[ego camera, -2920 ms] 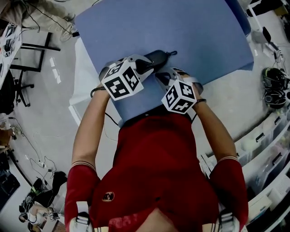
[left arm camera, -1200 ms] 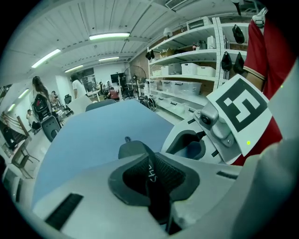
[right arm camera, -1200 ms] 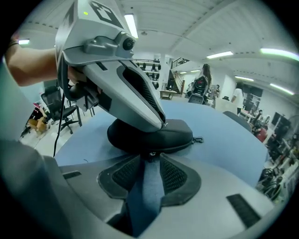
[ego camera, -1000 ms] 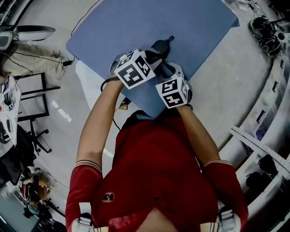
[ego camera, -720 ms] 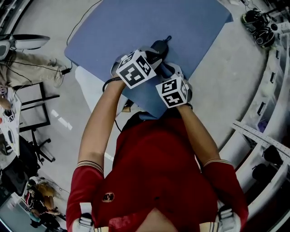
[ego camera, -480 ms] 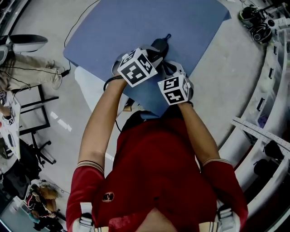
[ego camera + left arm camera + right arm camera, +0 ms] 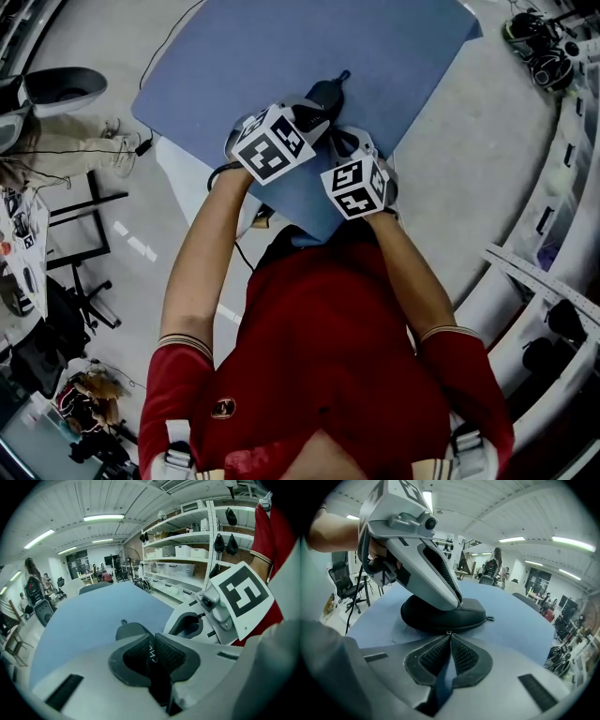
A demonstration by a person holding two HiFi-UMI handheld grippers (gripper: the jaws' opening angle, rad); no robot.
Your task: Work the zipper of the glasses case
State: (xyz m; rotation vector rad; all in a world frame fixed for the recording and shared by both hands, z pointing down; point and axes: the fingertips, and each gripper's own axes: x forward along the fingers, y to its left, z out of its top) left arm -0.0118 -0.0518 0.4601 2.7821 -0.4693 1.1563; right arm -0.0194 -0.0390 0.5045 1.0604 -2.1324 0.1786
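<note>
Head view
- Surface: blue table top (image 7: 281, 47), with grey floor round it.
- Glasses case (image 7: 324, 94): dark and oval. It lies on the blue top near the person's edge, with a short tab (image 7: 343, 75) sticking out of its far end.
- Left gripper (image 7: 313, 116): its marker cube is up and its nose lies on the near end of the case.
- Right gripper (image 7: 341, 141): just beside the left one, with its nose down at the near side of the case.
- Person: red shirt (image 7: 328, 356), with both bare forearms reaching forward.

Left gripper view
- Claw: the ribbed pads are drawn in on a dark strip of the case, which carries some white print. The strip fills the slit between them.
- Case: its grey-looking hump shows just beyond the jaw tips.
- Neighbour: the right gripper's body and cube sit close on the right.

Right gripper view
- Claw: the pads are closed together, with a small metal zipper pull (image 7: 449, 633) pinched at the very tips.
- Case: flat on the blue top straight ahead, with its zip seam facing the jaws and a small loop (image 7: 489, 618) at its right end.
- Left gripper: it comes down from the upper left, with its tip touching the case's top.
</note>
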